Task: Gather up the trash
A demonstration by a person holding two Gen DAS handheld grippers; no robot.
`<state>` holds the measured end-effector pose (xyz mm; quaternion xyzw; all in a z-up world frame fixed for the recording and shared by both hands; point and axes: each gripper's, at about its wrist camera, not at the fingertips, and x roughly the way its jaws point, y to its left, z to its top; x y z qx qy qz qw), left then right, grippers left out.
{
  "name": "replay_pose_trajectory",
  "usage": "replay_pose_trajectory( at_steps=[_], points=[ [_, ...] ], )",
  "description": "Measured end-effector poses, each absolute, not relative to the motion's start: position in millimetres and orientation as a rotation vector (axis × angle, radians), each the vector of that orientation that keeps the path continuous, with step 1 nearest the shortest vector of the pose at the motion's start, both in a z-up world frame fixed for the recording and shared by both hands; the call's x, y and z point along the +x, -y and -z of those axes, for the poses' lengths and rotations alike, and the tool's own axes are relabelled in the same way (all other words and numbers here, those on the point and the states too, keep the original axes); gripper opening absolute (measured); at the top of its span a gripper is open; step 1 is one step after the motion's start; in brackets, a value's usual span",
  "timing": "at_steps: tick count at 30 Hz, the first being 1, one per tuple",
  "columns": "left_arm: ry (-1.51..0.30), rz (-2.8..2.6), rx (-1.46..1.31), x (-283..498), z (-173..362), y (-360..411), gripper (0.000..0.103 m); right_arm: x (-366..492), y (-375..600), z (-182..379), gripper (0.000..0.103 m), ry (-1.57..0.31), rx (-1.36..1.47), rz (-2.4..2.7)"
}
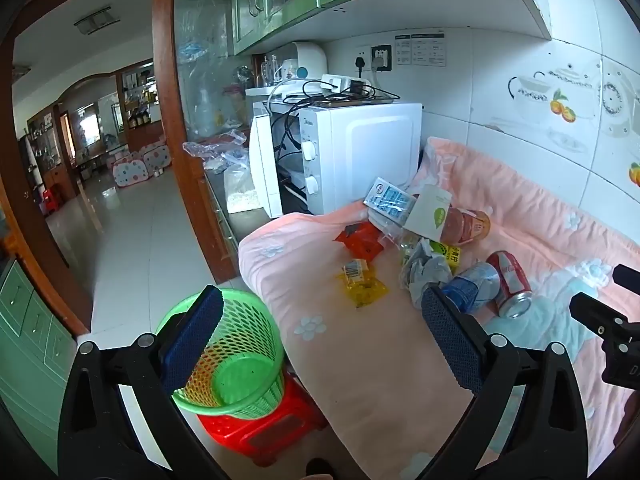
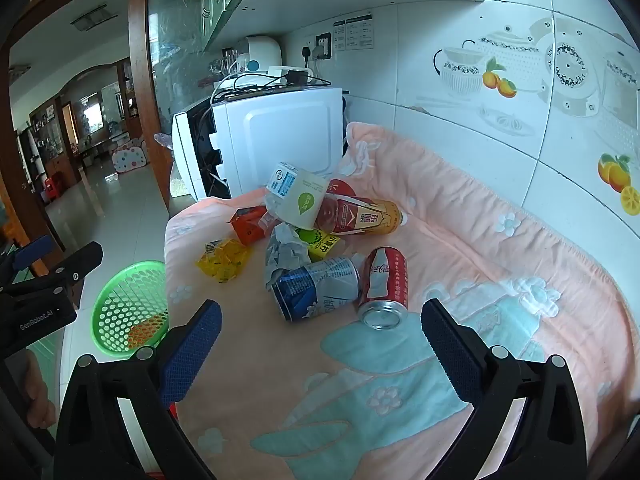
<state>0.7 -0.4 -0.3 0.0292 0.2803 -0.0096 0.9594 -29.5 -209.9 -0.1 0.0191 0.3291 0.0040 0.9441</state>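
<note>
Red cola can point(image 2: 386, 286) lies just beyond the right gripper point(image 2: 320, 332), whose jaws stand spread and empty.

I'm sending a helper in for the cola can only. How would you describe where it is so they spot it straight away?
Start at the white microwave, then look across the pink blanket to the litter pile. At the pile's near right edge lies the red cola can, on its side beside a blue-and-white can. It is the only red can with white script.

bright even daylight, sharp focus, fisheye-bent dark corners.
</note>
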Motion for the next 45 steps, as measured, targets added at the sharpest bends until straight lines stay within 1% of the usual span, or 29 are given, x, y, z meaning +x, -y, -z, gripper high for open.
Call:
replay_pose_trajectory(
  at_steps=[45],
  points=[
    [-0.554,0.005,0.018,2,4,-9,0.098,-30,215,2,0.097,-0.673,0.044,-0.005]
  ],
)
